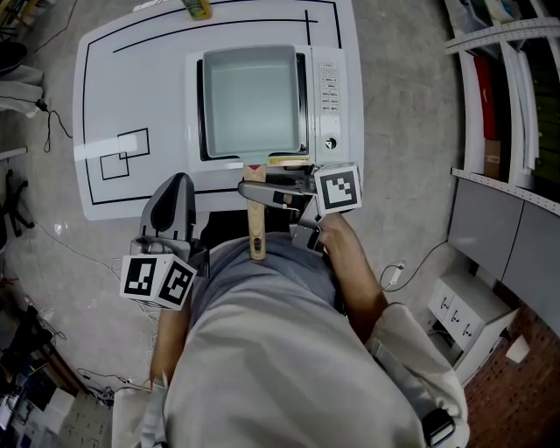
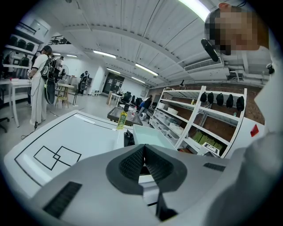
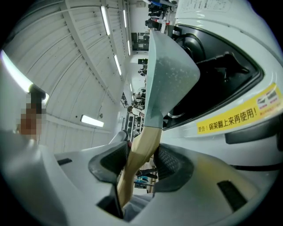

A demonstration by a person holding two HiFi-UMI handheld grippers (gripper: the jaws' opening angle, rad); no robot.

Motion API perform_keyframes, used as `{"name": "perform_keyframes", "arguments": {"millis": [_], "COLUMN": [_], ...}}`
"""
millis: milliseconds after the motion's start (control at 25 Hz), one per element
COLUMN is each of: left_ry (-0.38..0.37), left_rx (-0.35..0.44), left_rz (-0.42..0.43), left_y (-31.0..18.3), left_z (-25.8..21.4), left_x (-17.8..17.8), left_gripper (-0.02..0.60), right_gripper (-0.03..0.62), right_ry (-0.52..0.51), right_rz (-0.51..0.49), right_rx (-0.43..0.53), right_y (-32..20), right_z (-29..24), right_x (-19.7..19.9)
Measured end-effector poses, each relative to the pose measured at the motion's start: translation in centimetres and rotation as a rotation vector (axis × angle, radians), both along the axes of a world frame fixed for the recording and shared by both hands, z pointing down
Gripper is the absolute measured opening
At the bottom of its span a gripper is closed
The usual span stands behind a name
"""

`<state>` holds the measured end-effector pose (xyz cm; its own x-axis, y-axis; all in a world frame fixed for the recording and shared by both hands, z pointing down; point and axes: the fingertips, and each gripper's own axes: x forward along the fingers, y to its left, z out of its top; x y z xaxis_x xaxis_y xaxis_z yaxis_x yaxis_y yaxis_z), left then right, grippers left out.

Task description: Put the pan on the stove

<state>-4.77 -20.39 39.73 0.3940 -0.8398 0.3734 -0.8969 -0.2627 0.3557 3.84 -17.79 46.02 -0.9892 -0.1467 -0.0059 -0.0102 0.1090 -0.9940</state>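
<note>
A square pale-green pan lies over the white stove on the white table; whether its base rests on the burner I cannot tell. Its wooden handle sticks out toward me over the table's near edge. My right gripper reaches in from the right and is shut on that handle. In the right gripper view the handle runs between the pads, with the pan beside the stove's black burner well. My left gripper hangs near my waist, shut and empty.
A yellow bottle stands at the table's far edge. Black lines and two overlapping squares are drawn on the table top. Shelving lines the right side. Cables trail on the floor at left. A person stands far off.
</note>
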Motion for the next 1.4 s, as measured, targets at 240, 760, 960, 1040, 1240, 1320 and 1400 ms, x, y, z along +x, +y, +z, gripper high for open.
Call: {"name": "perform_keyframes", "arguments": {"millis": [240,760,960,1040,1240,1320,1400], "left_ry": [0.007,0.034,0.041,0.047,0.066,0.071,0.071], "left_rx": [-0.005,-0.015,0.001,0.006,0.030,0.036,0.042], "left_rz": [0.001,0.023,0.038,0.043,0.051,0.052,0.056], "left_y": [0.1,0.8,1.0,1.1,1.8,2.0,2.3], "left_z": [0.1,0.7,0.4,0.3,-0.3,-0.4,-0.6], "left_x": [0.2,0.4,0.4,0.5,0.4,0.3,0.3], "left_gripper": [0.008,0.008,0.008,0.008,0.008,0.008,0.008], "right_gripper": [0.193,0.202,0.201,0.201,0.201,0.201,0.201], "right_ry": [-0.030,0.035,0.073,0.090,0.116,0.124,0.140], "right_rz": [0.031,0.105,0.139,0.162,0.231,0.246,0.257], "right_rx": [-0.020,-0.020,-0.001,0.014,0.004,0.009,0.022], "right_y": [-0.2,-0.8,-0.5,-0.4,-0.3,-0.2,0.0], "right_z": [-0.5,0.3,0.0,0.0,0.0,-0.2,-0.4], "right_x": [0.0,0.9,1.4,1.7,2.9,3.2,3.6]}}
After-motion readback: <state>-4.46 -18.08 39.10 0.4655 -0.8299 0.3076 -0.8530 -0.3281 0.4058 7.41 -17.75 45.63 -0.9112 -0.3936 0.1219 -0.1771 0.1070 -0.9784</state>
